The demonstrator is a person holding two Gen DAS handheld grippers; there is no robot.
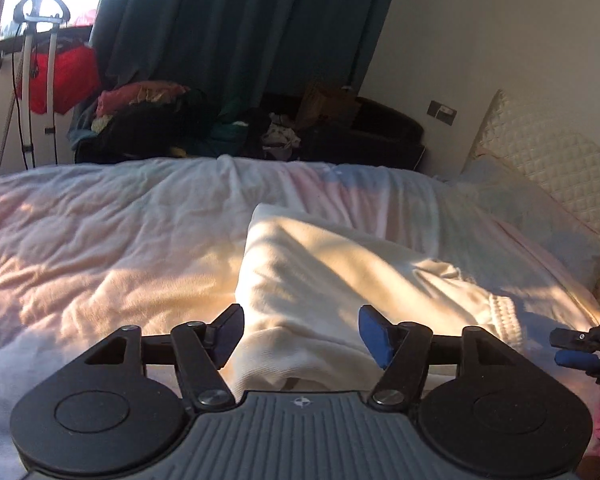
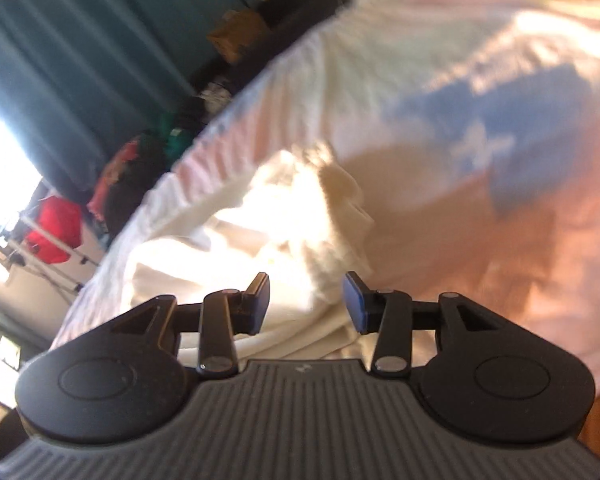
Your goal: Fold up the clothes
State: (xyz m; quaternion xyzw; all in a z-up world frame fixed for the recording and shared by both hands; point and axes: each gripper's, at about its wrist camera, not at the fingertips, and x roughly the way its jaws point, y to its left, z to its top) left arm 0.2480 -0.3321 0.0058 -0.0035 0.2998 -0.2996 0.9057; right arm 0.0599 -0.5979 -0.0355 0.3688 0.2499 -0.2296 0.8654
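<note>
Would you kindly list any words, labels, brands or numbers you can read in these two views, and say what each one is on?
No readable text in either view.
Left gripper: a small round emblem on its grey ribbed body, a symbol with no letters.
Right gripper: a similar mark on its body, too blurred to read.
Wall plate beside the headboard: no legible marking.
Cream garment on the bed: no label or print showing.

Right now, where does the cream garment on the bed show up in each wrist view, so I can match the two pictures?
Left wrist: the cream garment lies centre and right of centre on the bed, running from between the open fingers of the left gripper away from the camera.
Right wrist: it sits centre-left in a tilted, blurred picture, ahead of the open right gripper.
Shared landmark: the teal curtain behind the bed.
</note>
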